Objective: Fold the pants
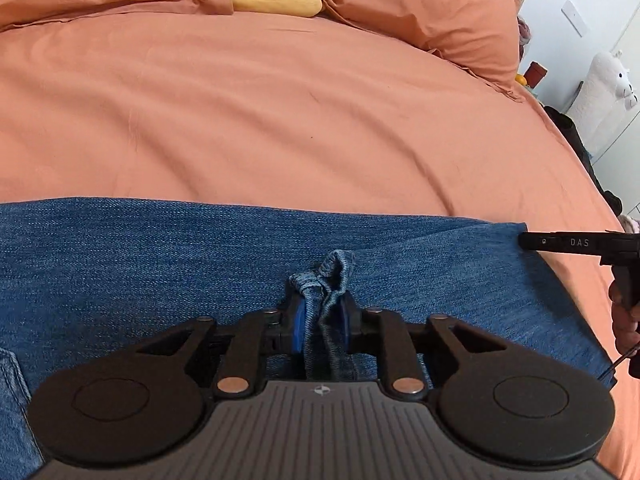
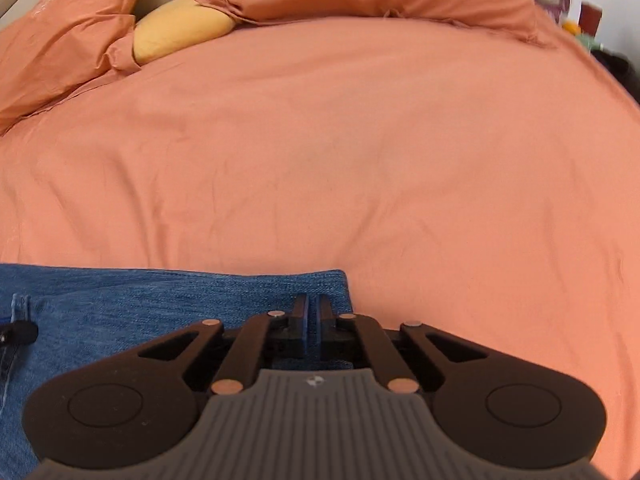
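The blue jeans (image 1: 160, 264) lie flat across the lower half of the frame on the orange bedspread (image 1: 280, 112), and the left gripper (image 1: 322, 320) has its 2 blue-padded fingers pinched tight on a bunched-up ridge of denim at bottom centre. Over at the right edge of that view the right gripper (image 1: 532, 241) touches the jeans' corner; its own camera shows its jaws (image 2: 313, 312) almost together right at the denim's edge, bottom centre, though I cannot tell whether cloth is caught between them.
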Motion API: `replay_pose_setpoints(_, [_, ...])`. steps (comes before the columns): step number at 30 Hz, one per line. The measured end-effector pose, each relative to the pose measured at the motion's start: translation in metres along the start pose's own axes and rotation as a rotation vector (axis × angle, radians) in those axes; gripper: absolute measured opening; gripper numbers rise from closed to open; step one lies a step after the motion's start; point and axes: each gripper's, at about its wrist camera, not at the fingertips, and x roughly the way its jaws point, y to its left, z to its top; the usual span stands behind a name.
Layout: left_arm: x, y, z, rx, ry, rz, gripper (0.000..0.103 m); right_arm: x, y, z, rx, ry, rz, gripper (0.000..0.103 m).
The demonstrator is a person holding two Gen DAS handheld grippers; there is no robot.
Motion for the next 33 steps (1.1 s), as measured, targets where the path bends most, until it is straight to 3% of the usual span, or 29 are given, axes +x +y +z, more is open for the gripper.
replay_pose_setpoints(7, [-0.014,-0.009,0.007,-0.023,0.029,0.021,0.03,-0.025,0.003,-0.007,-0.044,0.064,0.01,0.0])
replay_pose_setpoints(12, [-0.049,-0.022,-0.013,0.05,0.018,0.06,0.031,-0.065,-0.005,-0.058,-0.058,0.111,0.059,0.0])
replay_pose_setpoints(17, [-0.079,-0.044,-0.04,0.101,0.003,0.021,0.031,-0.109,-0.01,-0.116,-0.099,0.08,0.086,0.0])
replay_pose_setpoints(24, [-0.055,-0.058,-0.071,0.138,0.102,0.103,0.03,-0.118,-0.01,-0.159,-0.092,0.009,0.061,0.0])
replay_pose_setpoints(27, [-0.047,-0.059,-0.077,0.133,0.094,0.14,0.032,-0.113,-0.005,-0.167,-0.099,-0.015,0.037,0.0])
replay_pose_setpoints(30, [-0.046,-0.064,-0.08,0.137,0.081,0.17,0.038,-0.113,0.006,-0.175,-0.189,-0.04,-0.009,0.0])
replay_pose_setpoints(33, [-0.051,-0.055,-0.075,0.061,0.09,0.14,0.04,-0.112,0.009,-0.169,-0.197,-0.019,-0.026,0.0])
